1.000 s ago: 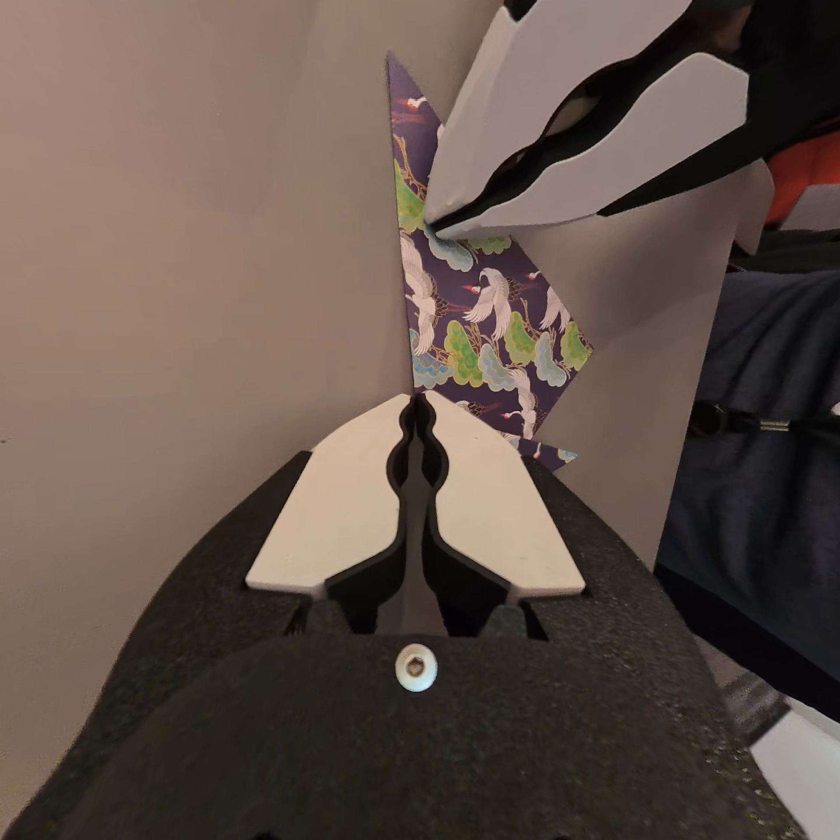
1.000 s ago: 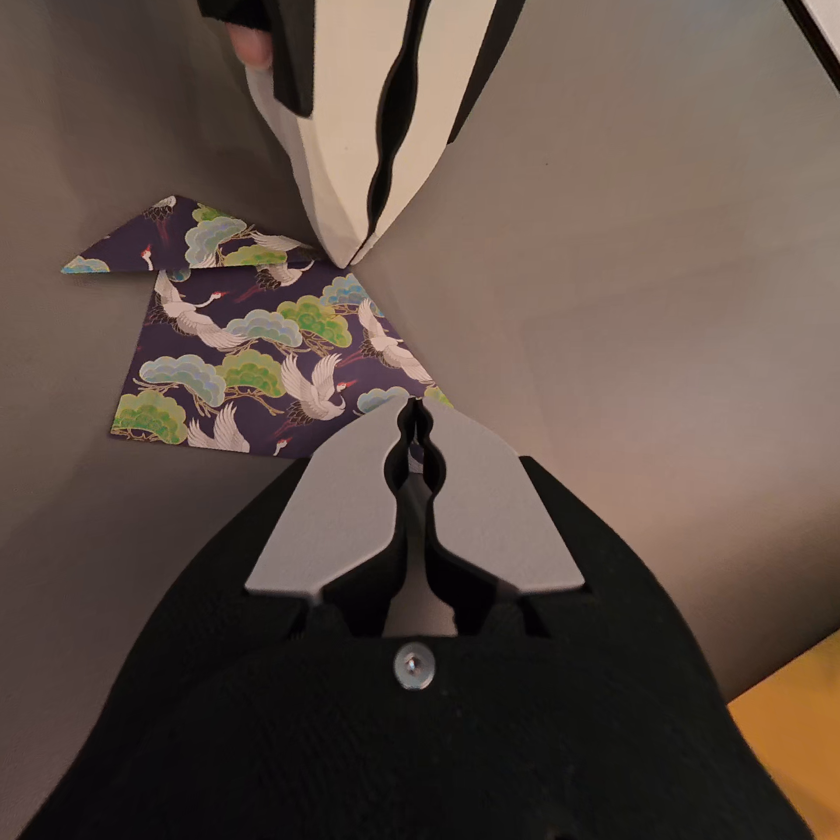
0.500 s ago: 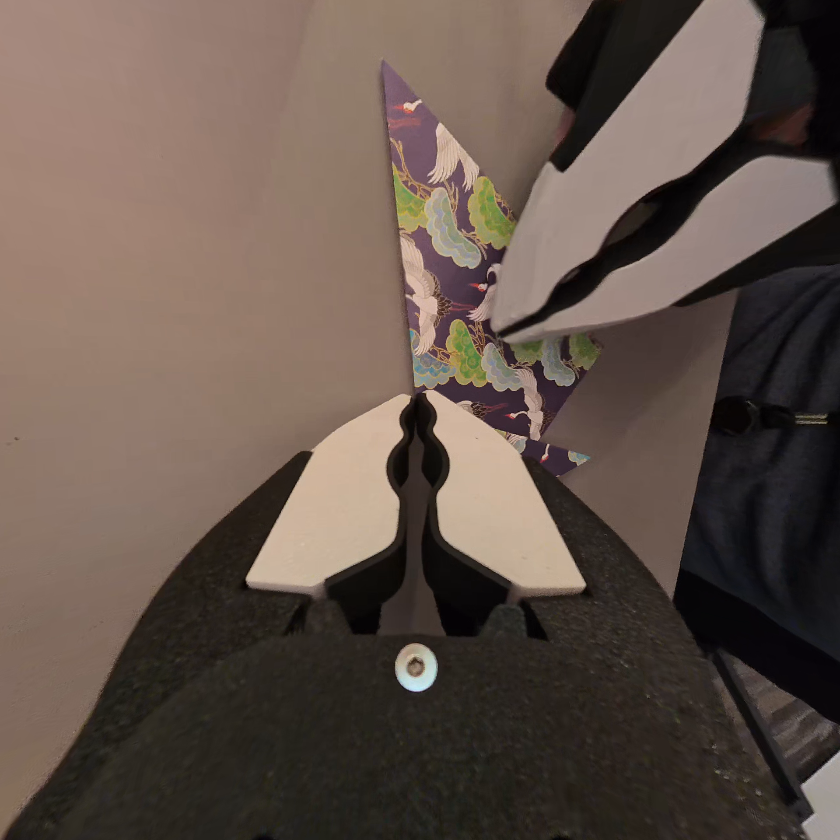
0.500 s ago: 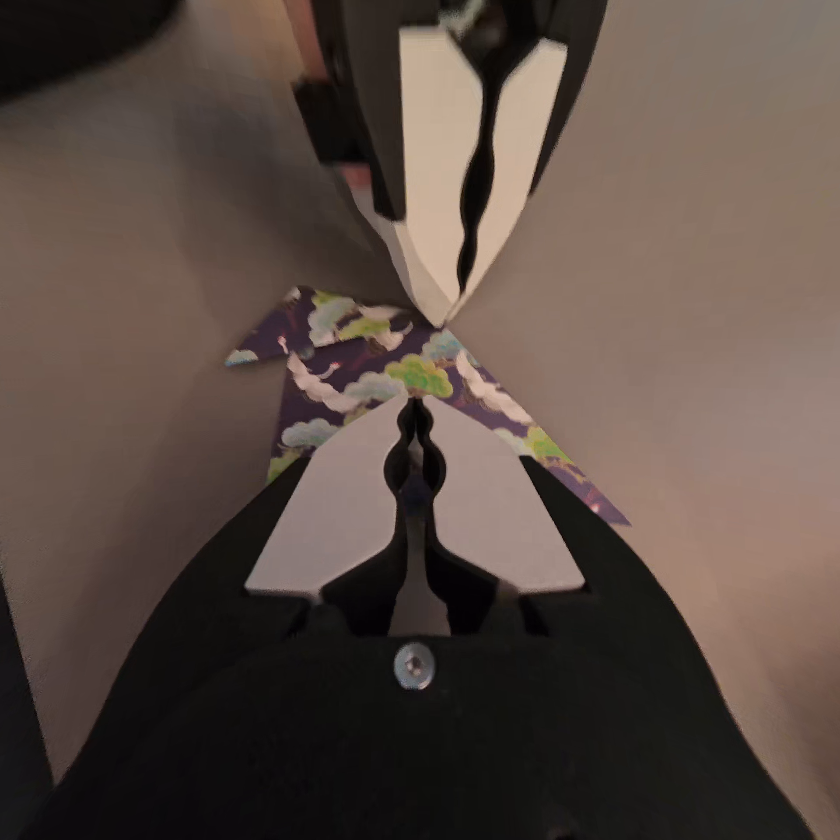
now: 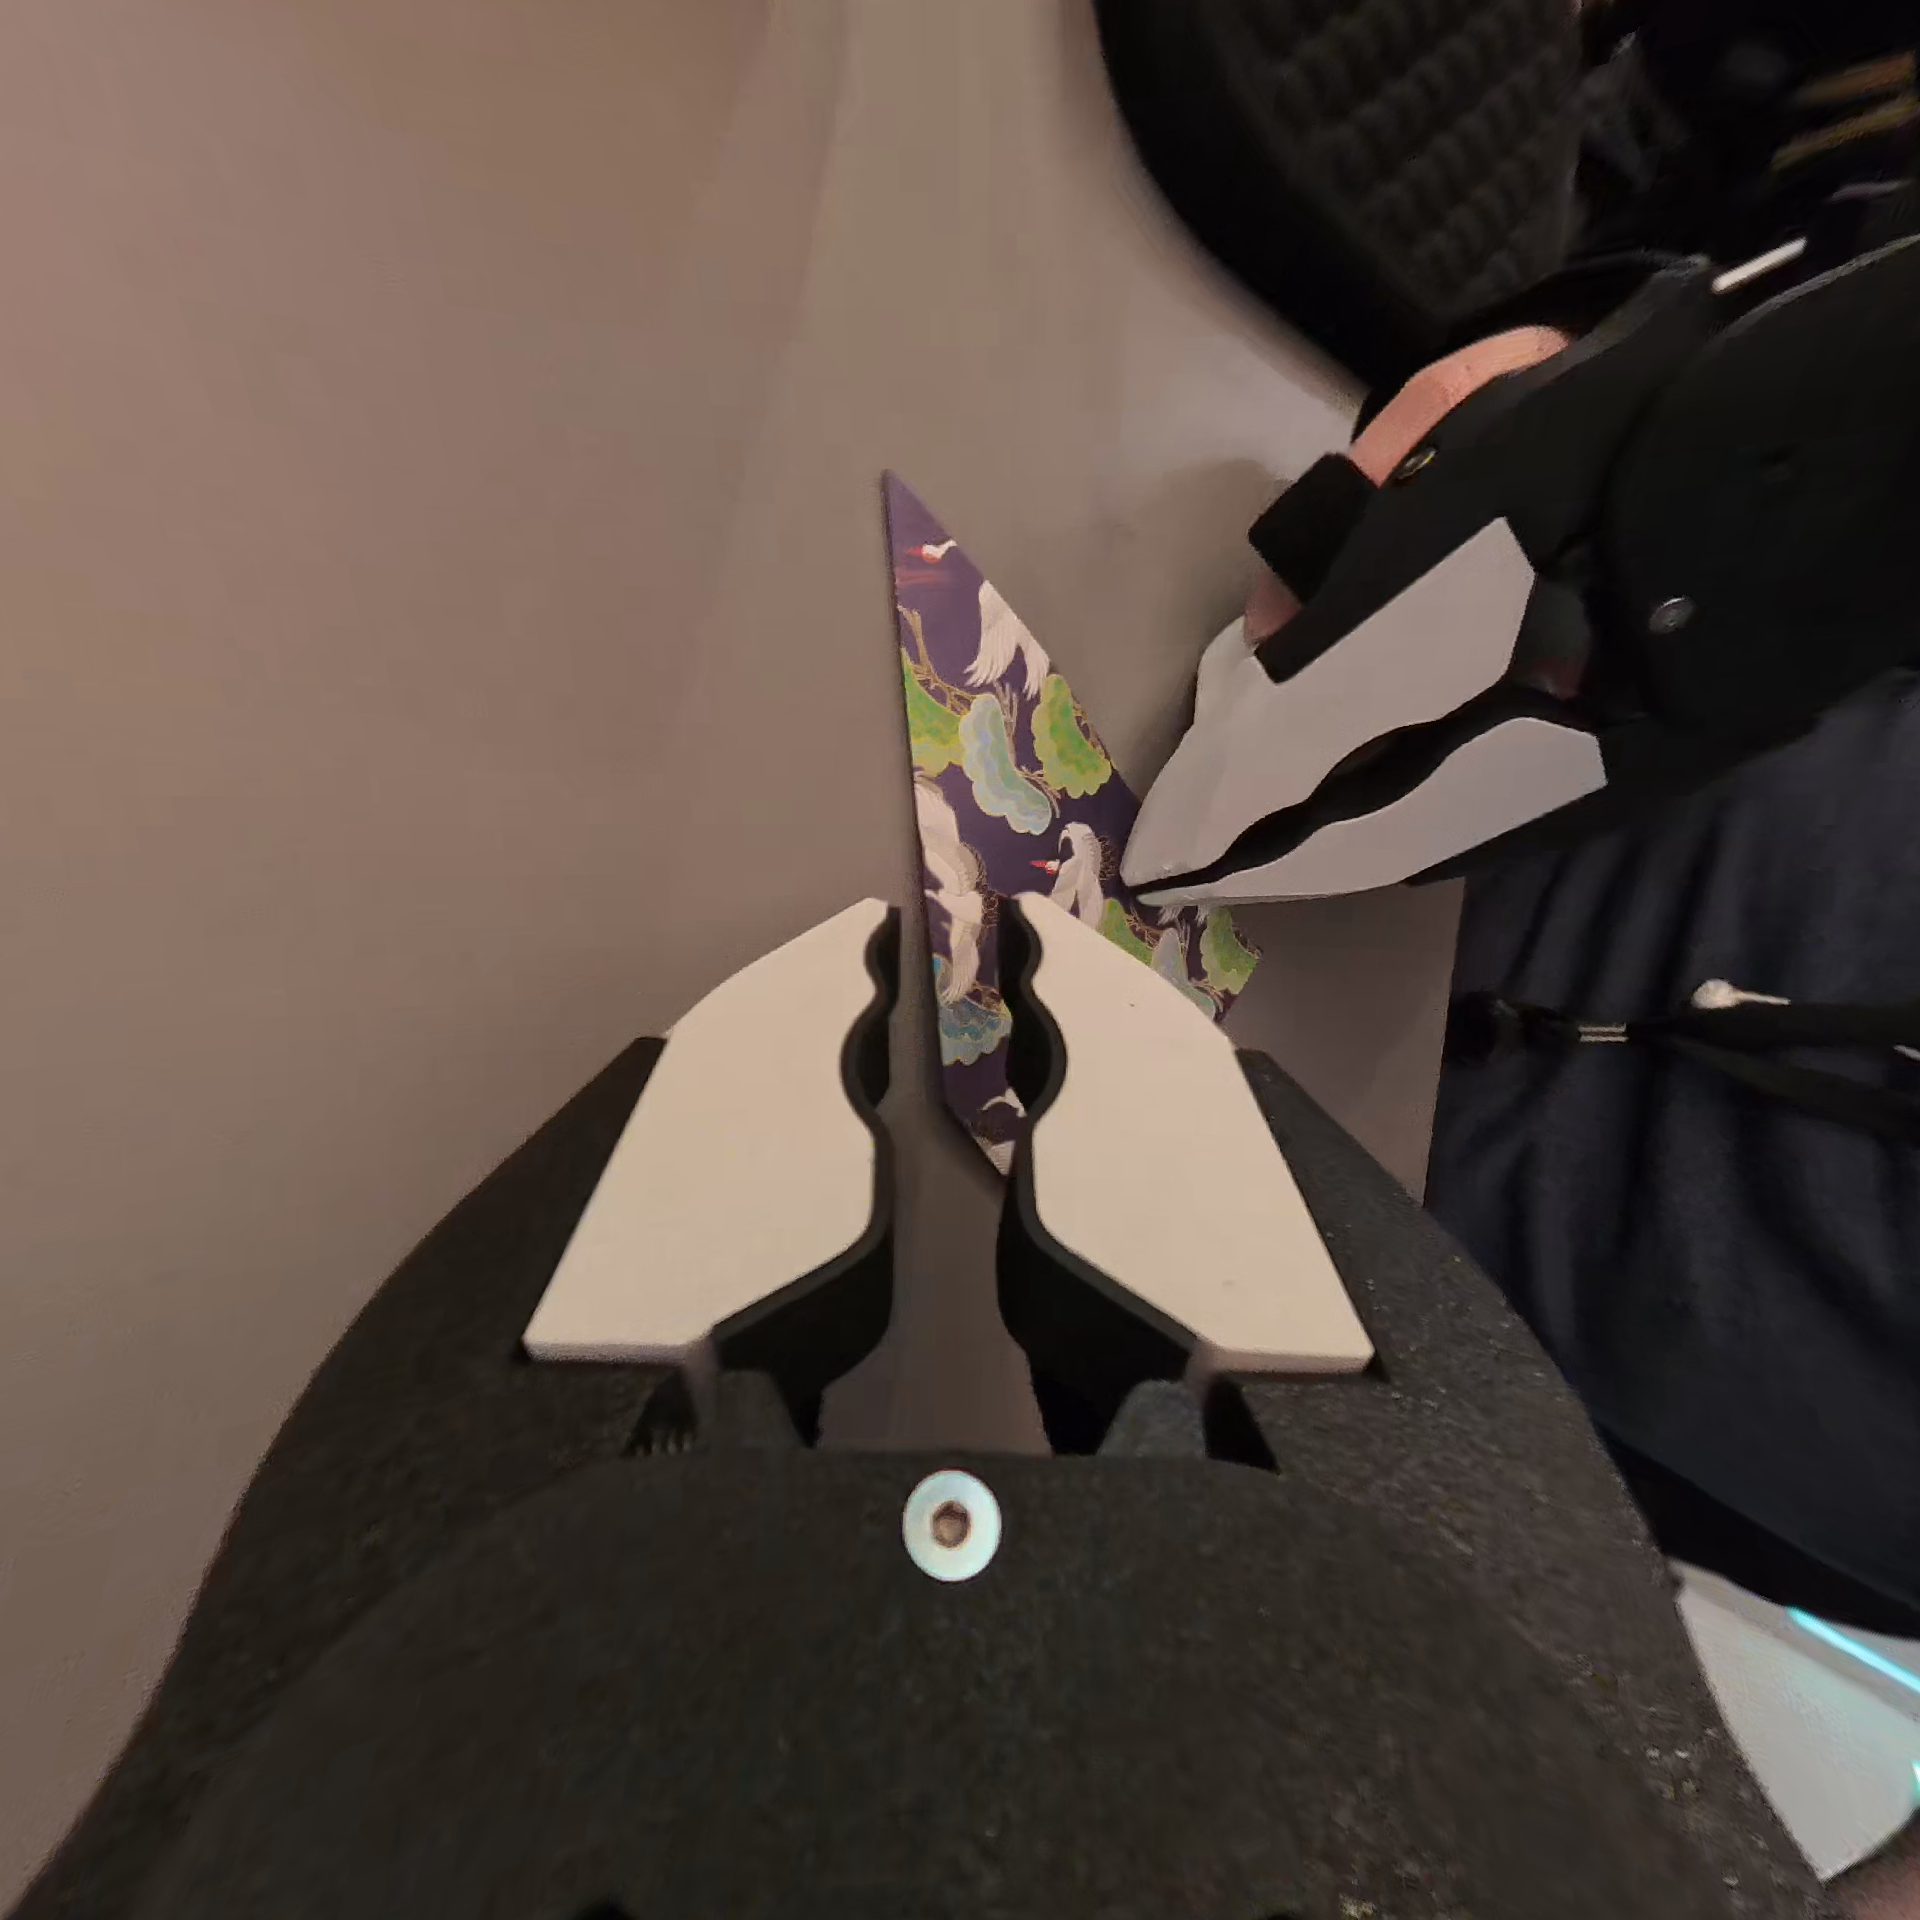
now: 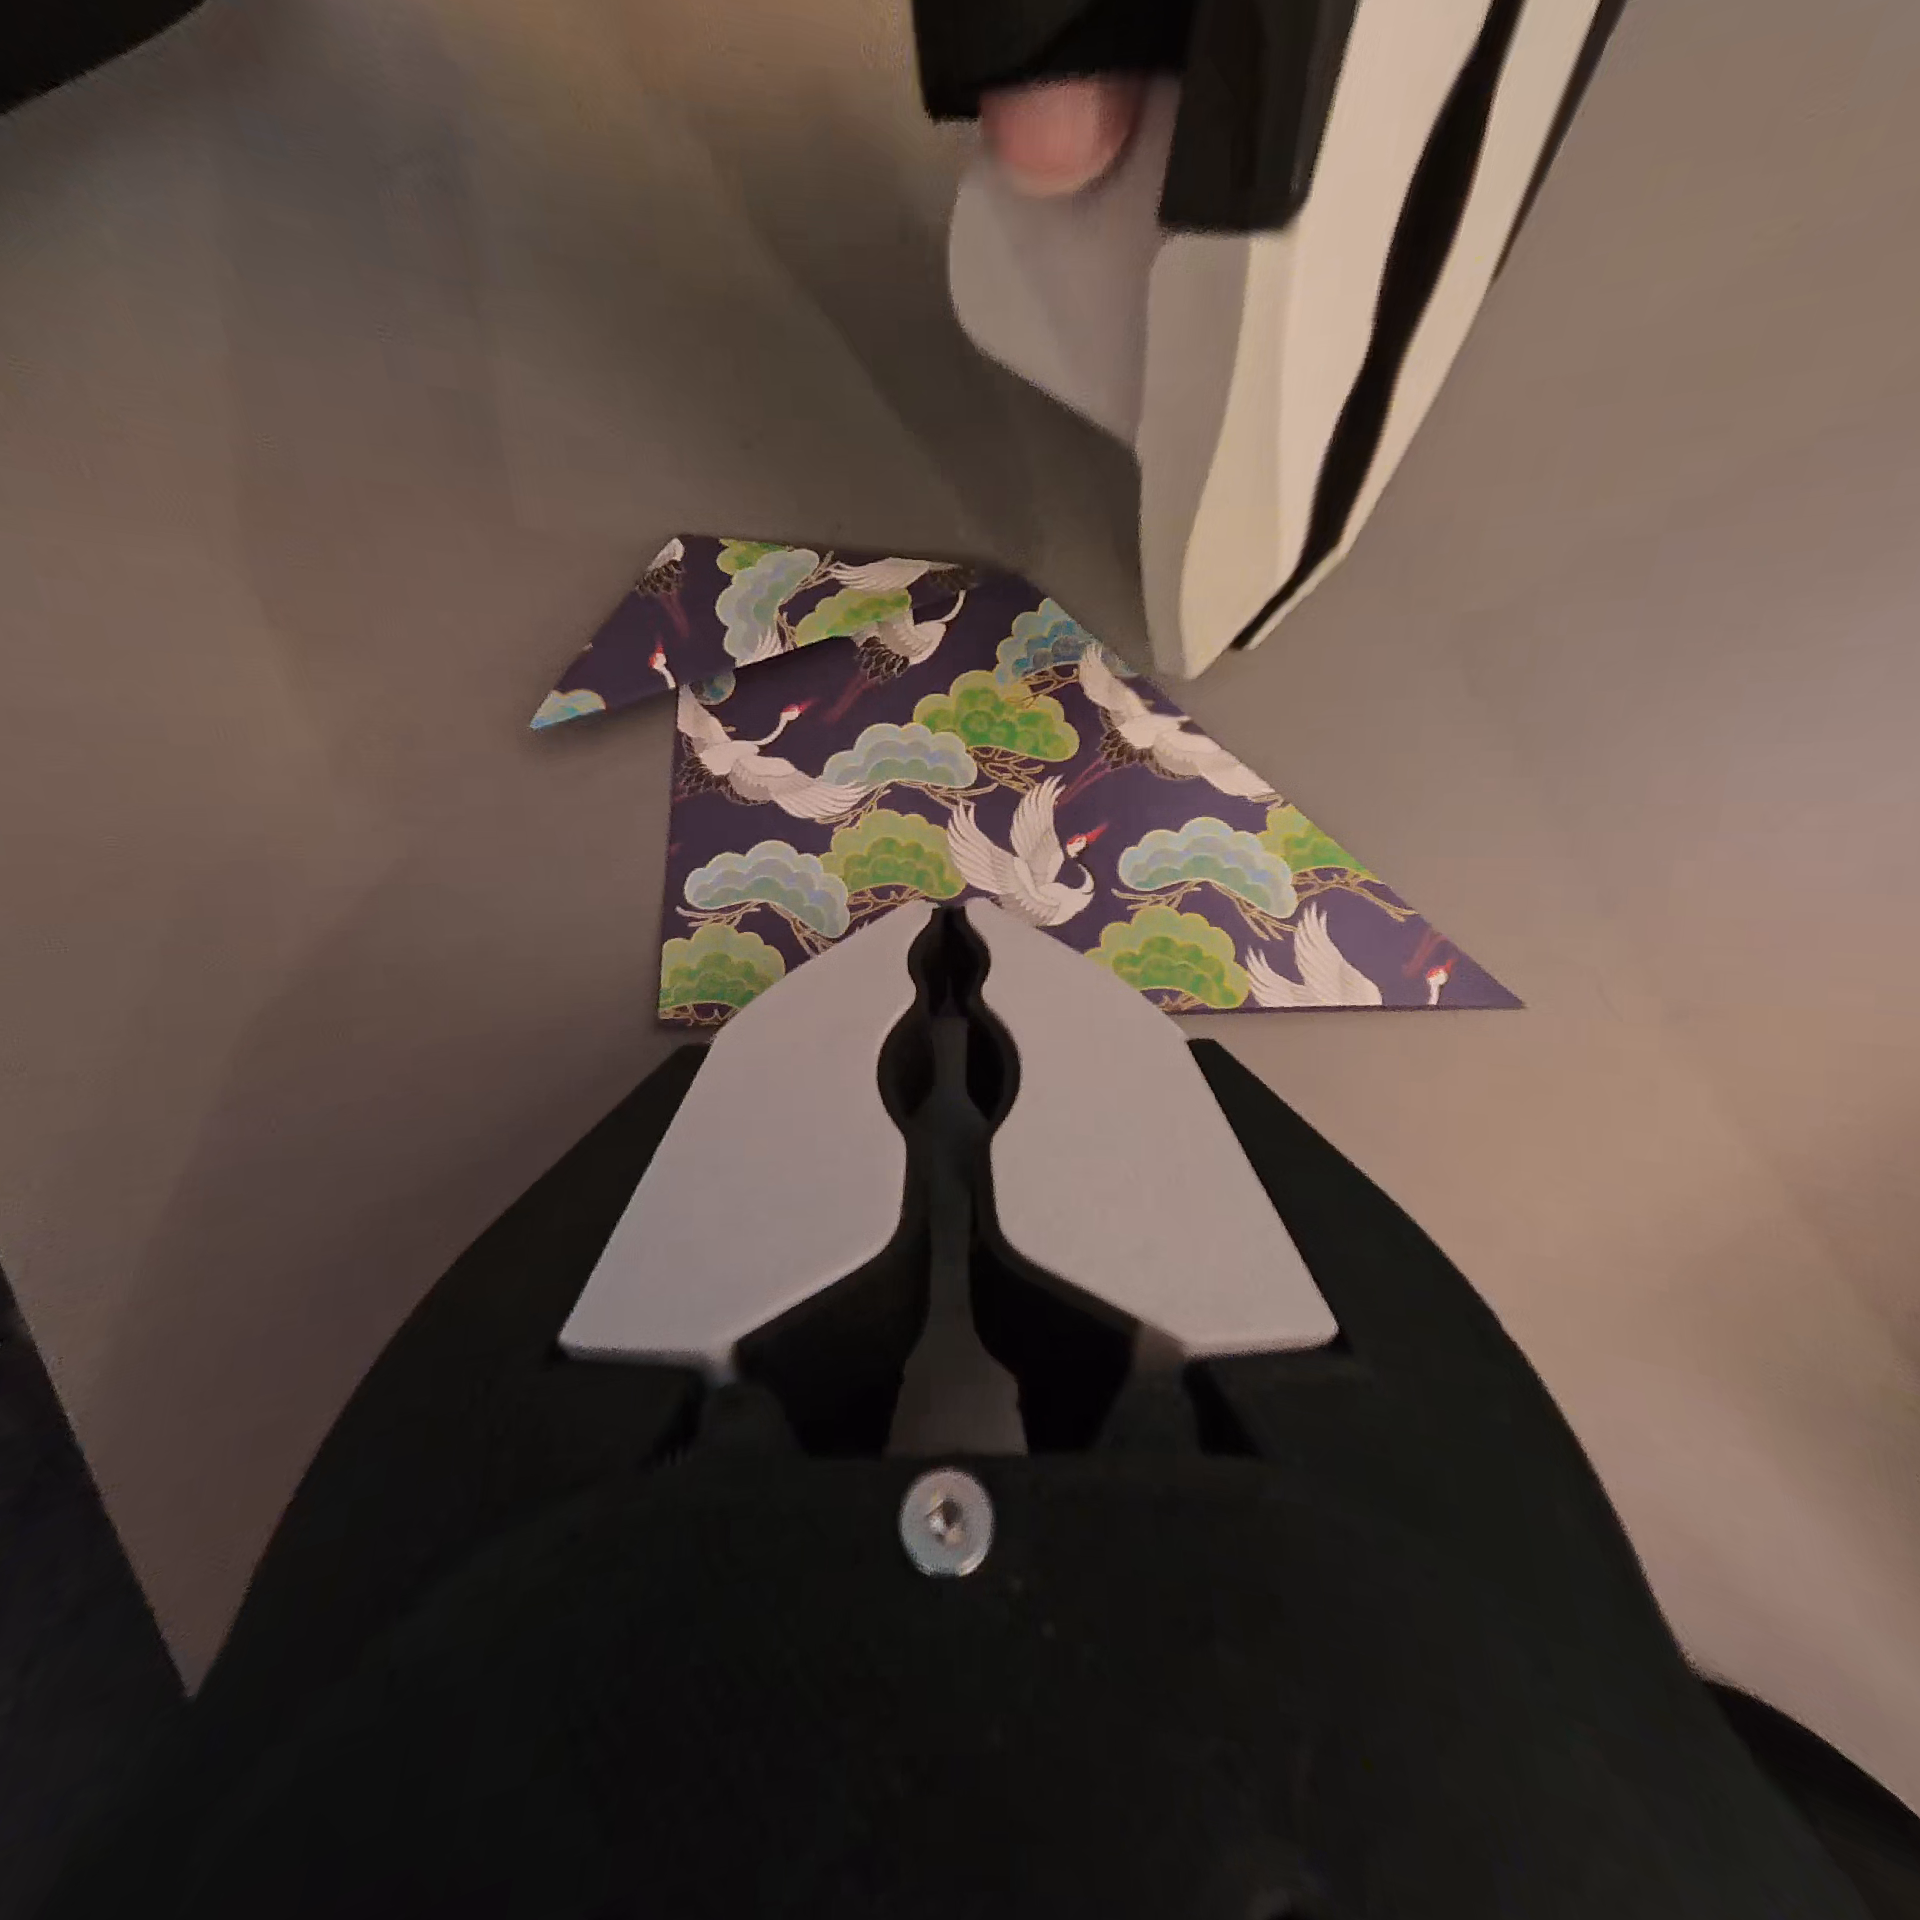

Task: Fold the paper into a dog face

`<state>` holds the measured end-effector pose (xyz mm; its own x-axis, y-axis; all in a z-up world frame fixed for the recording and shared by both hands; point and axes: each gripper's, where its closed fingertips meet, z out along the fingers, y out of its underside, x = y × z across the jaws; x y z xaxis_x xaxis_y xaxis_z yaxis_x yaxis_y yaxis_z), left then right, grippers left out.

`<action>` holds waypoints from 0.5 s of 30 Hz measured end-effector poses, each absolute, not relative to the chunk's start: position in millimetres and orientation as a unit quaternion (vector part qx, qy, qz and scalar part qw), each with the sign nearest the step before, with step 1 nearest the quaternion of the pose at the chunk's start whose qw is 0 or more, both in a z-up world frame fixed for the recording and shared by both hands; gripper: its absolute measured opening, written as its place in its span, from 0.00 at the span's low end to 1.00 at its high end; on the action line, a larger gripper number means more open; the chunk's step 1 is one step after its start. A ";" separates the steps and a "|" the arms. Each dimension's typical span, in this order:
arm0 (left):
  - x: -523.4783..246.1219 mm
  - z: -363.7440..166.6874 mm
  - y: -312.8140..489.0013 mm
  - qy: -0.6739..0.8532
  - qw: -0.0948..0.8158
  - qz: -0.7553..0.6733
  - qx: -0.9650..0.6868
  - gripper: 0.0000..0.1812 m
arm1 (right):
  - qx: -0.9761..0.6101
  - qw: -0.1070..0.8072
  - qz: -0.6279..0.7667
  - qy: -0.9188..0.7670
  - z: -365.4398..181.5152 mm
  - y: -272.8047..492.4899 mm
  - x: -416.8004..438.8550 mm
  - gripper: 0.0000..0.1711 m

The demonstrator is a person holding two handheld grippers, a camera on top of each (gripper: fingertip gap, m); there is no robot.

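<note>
Since a second ago your left gripper [image 5: 948, 920] has parted its fingers narrowly | right gripper [image 6: 954, 909] fingers pressed together, empty, tips over paper [image 6: 997, 800] | paper flat on desk [image 6: 312, 623] | risk: unpinned, it slides mid-crease.

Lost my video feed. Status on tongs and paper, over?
Left tongs open, right tongs shut, neither holding. Patterned paper flat on grey table, one corner flap folded. Nothing in the way.
</note>
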<state>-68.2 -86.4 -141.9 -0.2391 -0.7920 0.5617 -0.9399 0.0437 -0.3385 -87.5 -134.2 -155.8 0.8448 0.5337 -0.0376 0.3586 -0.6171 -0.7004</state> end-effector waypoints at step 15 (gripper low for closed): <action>-57.8 -150.6 -80.5 -0.705 0.138 0.344 0.605 0.07 | -0.887 0.372 0.107 -0.253 -155.6 -133.2 -87.2 0.01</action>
<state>-57.8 -80.5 -150.6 -0.2307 -0.7571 0.6112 -0.9476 0.0322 -0.3178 -87.2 -133.2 -155.6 0.8493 0.5279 -0.0012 0.3687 -0.5948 -0.7144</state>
